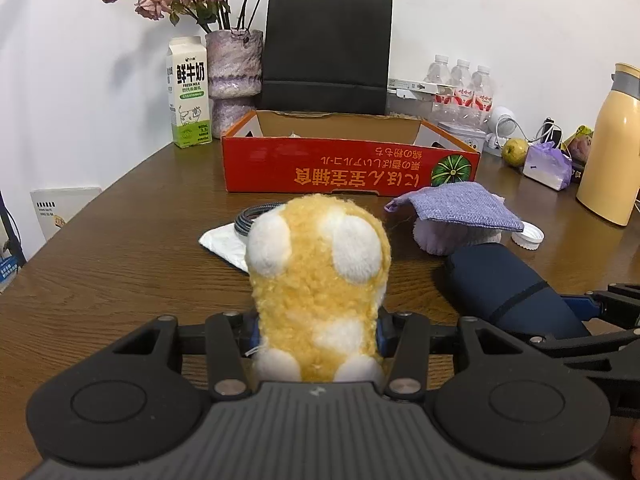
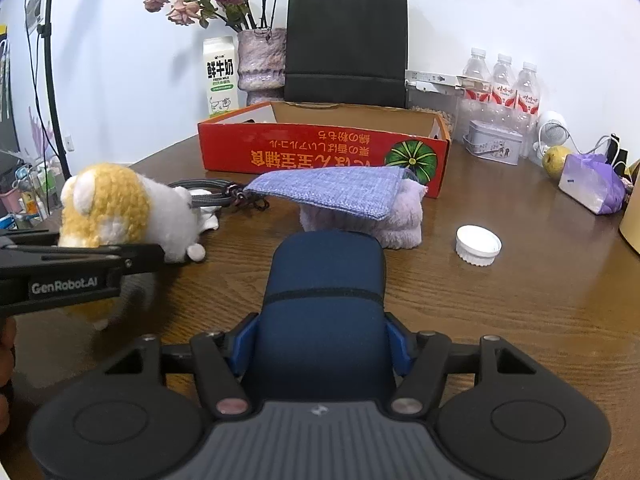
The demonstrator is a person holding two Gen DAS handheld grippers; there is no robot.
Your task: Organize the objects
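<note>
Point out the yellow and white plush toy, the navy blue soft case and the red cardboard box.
Yellow and white plush toy [image 1: 320, 276]: left wrist view, on its fuzzy yellow back.
Navy blue soft case [image 2: 324, 320]: right wrist view, on its top face.
Red cardboard box [image 1: 320, 164]: left wrist view, on its printed front wall.

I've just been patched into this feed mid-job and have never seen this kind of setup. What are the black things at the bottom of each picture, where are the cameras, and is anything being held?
There is no robot arm here. A person holds a hand-held two-finger tool in each hand, and each tool has a camera looking forward along its fingers. The black shape at the bottom of each picture is that tool.

The left camera shows the left gripper closed on a yellow and white plush toy. The right camera shows the right gripper closed on a dark blue pouch.

On the wooden table lie a red cardboard box, open at the top, a purple cloth over a fluffy lilac item, and a white cap.
</note>
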